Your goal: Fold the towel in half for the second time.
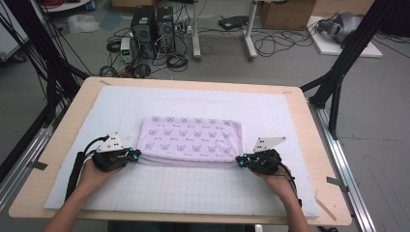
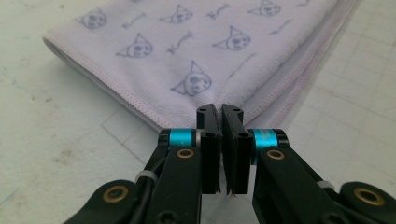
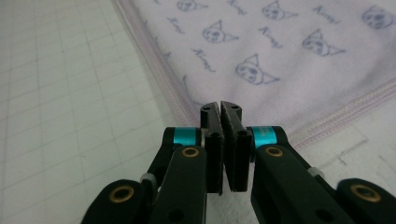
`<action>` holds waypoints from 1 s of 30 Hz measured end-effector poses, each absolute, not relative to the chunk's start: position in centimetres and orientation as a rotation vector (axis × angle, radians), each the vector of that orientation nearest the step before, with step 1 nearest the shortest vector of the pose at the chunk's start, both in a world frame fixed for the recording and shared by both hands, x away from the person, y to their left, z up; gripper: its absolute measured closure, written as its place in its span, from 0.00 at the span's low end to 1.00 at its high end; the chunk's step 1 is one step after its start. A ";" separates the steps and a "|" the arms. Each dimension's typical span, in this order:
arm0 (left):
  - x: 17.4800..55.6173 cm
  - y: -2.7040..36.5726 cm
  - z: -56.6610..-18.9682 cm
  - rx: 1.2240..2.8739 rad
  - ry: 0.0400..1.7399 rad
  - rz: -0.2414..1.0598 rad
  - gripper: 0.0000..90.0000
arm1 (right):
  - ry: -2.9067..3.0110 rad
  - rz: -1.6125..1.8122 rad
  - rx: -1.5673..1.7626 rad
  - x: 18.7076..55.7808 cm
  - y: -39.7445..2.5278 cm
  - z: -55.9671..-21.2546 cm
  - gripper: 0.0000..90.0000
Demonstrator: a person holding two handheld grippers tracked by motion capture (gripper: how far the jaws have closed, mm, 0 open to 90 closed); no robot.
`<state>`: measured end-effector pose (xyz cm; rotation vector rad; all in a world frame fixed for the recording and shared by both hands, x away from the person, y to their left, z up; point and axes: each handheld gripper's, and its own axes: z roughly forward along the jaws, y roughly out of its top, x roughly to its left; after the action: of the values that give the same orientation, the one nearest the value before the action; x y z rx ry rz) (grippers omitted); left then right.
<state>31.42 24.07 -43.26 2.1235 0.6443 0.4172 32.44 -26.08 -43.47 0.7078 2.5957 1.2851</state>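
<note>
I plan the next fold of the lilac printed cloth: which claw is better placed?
Neither: the left claw and right claw each sit shut at a near corner of the folded lilac cloth.

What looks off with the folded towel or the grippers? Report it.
Nothing stands out. The folded towel lies flat and square on the gridded mat, with the left gripper and right gripper at its near corners.

Lilac cat-print towel, white gridded mat
</note>
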 end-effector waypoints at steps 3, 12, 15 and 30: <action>30.8 24.1 -42.9 2.121 0.629 0.420 0.95 | 2.582 1.321 0.709 32.1 -26.4 -43.1 0.98; 31.1 24.6 -43.7 2.132 0.697 0.365 0.73 | 2.605 1.356 0.753 32.1 -26.3 -43.7 0.78; 31.0 24.6 -43.5 2.110 0.702 0.361 0.68 | 2.566 1.406 0.788 32.0 -26.7 -43.4 0.70; 30.5 25.9 -42.7 2.011 0.823 0.382 0.47 | 2.419 1.419 0.858 31.0 -26.7 -42.5 0.40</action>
<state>30.48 25.92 -42.74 2.0107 0.8228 0.3816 31.02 -26.66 -42.48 0.8577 2.4193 1.4194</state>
